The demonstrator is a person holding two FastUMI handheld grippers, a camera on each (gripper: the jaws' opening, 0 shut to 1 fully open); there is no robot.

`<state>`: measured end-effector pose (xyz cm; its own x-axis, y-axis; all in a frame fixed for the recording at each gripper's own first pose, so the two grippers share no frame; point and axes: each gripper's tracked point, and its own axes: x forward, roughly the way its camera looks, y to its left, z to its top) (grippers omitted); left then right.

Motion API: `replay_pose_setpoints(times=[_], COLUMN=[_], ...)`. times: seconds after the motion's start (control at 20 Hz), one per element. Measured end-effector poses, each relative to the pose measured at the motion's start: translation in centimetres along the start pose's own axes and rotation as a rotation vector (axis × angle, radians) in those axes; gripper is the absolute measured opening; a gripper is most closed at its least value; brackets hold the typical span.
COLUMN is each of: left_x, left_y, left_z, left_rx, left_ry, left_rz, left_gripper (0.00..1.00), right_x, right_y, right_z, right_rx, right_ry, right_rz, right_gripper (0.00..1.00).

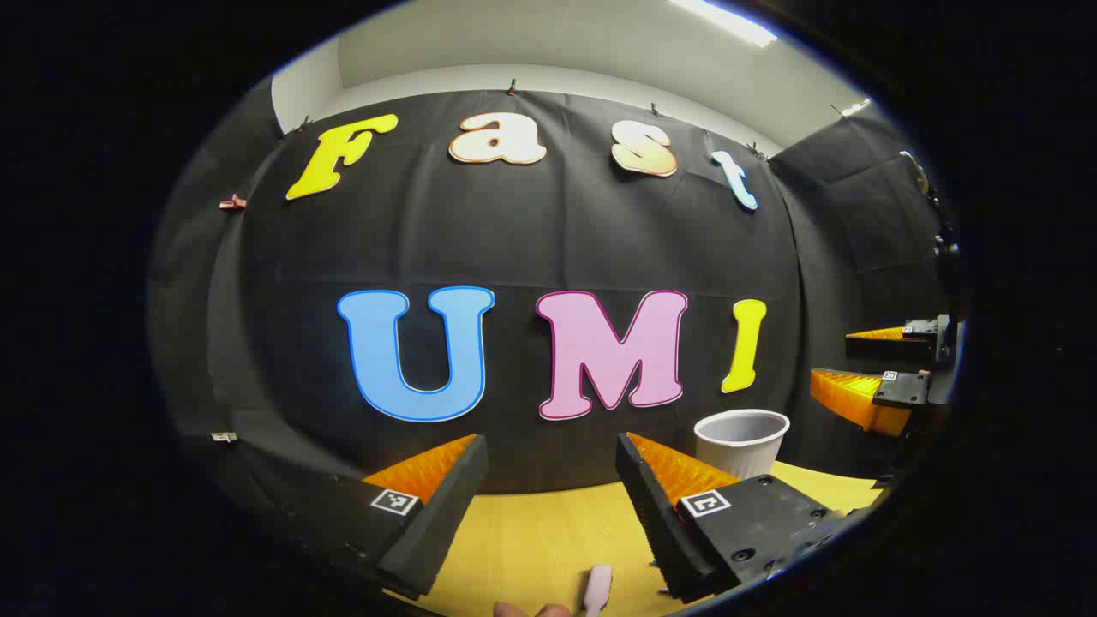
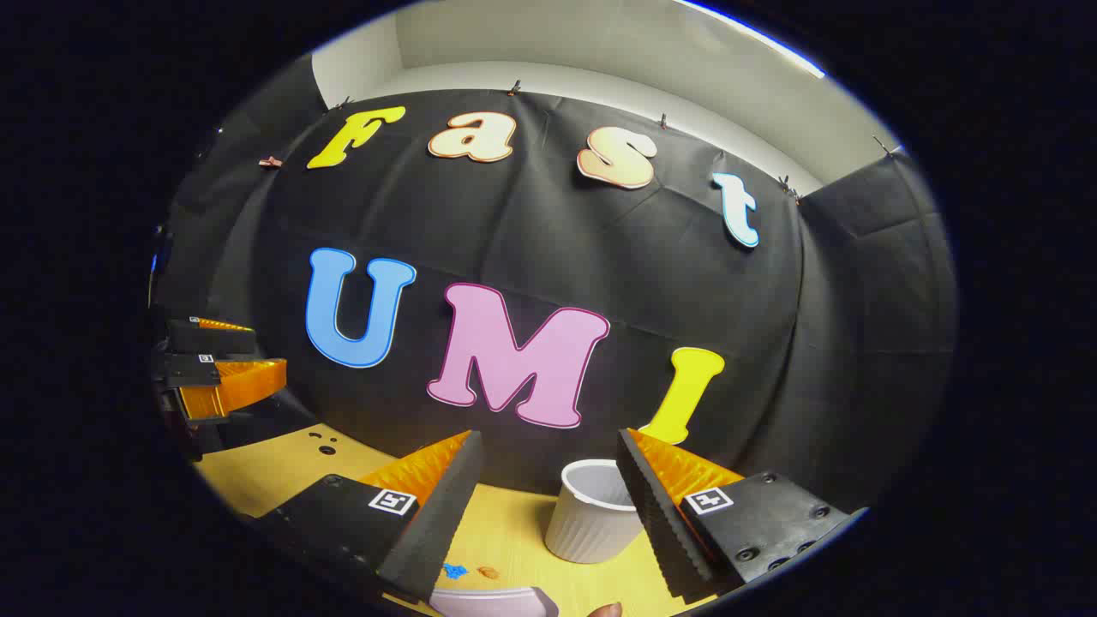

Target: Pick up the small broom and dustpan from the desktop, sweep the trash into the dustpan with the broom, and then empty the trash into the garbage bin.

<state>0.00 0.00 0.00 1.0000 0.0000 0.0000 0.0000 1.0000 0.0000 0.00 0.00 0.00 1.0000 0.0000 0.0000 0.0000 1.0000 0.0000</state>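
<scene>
Your left tongs (image 1: 553, 506) stand open with nothing between the fingers, held above the yellow counter (image 1: 531, 531) and pointing at the black cloth wall (image 1: 548, 248). Just under the gap, at the bottom edge of the left gripper view, a pale pink handle tip (image 1: 597, 589) pokes up, and I cannot tell whether it belongs to the broom or the dustpan. Past your right-hand finger in that view the white ribbed garbage bin (image 1: 742, 441) stands upright on the counter near the wall, and farther out at the right edge your right tongs (image 1: 866, 368) hang in the air, fingers apart. Your right tongs (image 2: 548, 506) are likewise spread wide and empty, raised over the counter (image 2: 514, 531). Between their fingers, at the bottom of the right gripper view, a curved pale pink edge (image 2: 493, 600) shows, seemingly the dustpan, though too little of it is visible to be sure. Beside it on the counter lie small scraps of trash (image 2: 470, 571), one blue and one orange. The garbage bin (image 2: 591, 514) stands just ahead, partly behind your right-hand finger. At the far left of that view your left tongs (image 2: 227, 360) float open above the counter, with a few dark specks (image 2: 326, 444) on the wood below them.
</scene>
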Motion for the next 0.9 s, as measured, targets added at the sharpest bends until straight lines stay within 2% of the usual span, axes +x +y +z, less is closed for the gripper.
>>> replay_pose_setpoints(times=[0.1, 0.25, 0.45, 0.65, 0.9], left_x=[-0.1, -0.1, 0.2, 0.2, 0.0], left_y=[-0.4, -0.8, -2.0, -2.9, -3.3], left_z=[0.2, -0.1, -0.4, -0.5, -1.6], left_rx=[0.011, 0.000, -0.009, 0.024, 0.037], left_ry=[-0.010, -0.005, 0.011, 0.006, 0.034], left_rz=[-0.023, -0.023, -0.024, -0.034, -0.029], left_gripper=[0.95, 0.95, 0.95, 0.94, 0.94], right_x=[0.0, -0.2, -0.1, -0.3, -2.3], right_y=[0.1, 0.6, -0.3, -1.5, -0.9], right_z=[0.0, 0.0, 0.1, -1.0, -4.9], right_rx=[0.001, 0.016, 0.001, 0.014, 0.008], right_ry=[0.001, 0.005, -0.002, 0.020, 0.115], right_rz=[-0.013, 0.009, 0.020, 0.019, 0.128], right_gripper=[0.97, 0.98, 0.97, 0.97, 0.98])
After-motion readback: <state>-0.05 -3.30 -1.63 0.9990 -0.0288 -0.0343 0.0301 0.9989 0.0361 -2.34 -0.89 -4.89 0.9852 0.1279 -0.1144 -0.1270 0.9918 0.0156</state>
